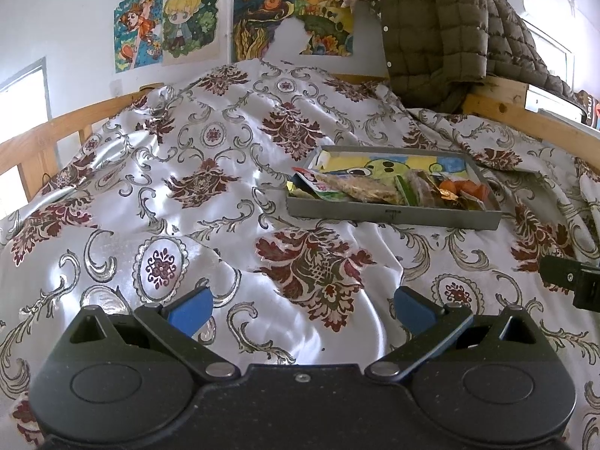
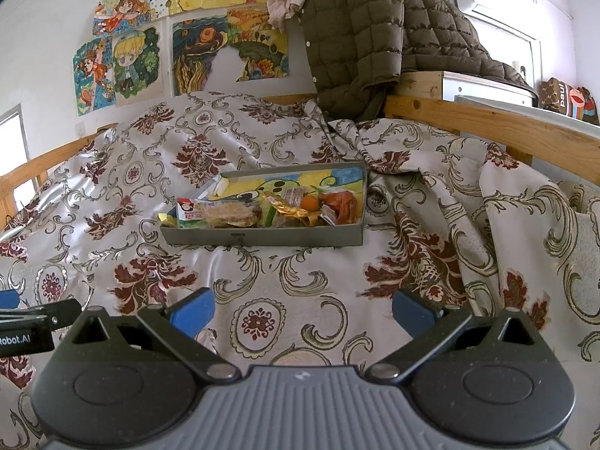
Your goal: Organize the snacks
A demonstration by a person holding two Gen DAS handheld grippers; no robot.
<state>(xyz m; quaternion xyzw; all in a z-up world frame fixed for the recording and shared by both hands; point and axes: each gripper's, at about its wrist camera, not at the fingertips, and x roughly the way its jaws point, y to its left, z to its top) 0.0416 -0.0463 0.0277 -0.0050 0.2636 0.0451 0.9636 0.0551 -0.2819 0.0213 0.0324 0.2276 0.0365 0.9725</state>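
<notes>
While snacks point(image 2: 262, 210) sit in tray point(image 2: 262, 238), L gripper point(image 1: 302, 309) & R gripper point(image 2: 302, 309) wide, empty.

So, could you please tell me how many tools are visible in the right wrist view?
2: the right tool open in the foreground, and the left tool partly visible at the left edge.

A home bedroom: a wooden-railed bed point(image 2: 487, 123) under a patterned bedspread point(image 1: 187, 187), children's drawings point(image 1: 168, 26) taped on the wall.

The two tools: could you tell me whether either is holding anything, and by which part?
Nothing is held. The left tool and right tool are both open over the bedspread, short of the snack tray.
</notes>
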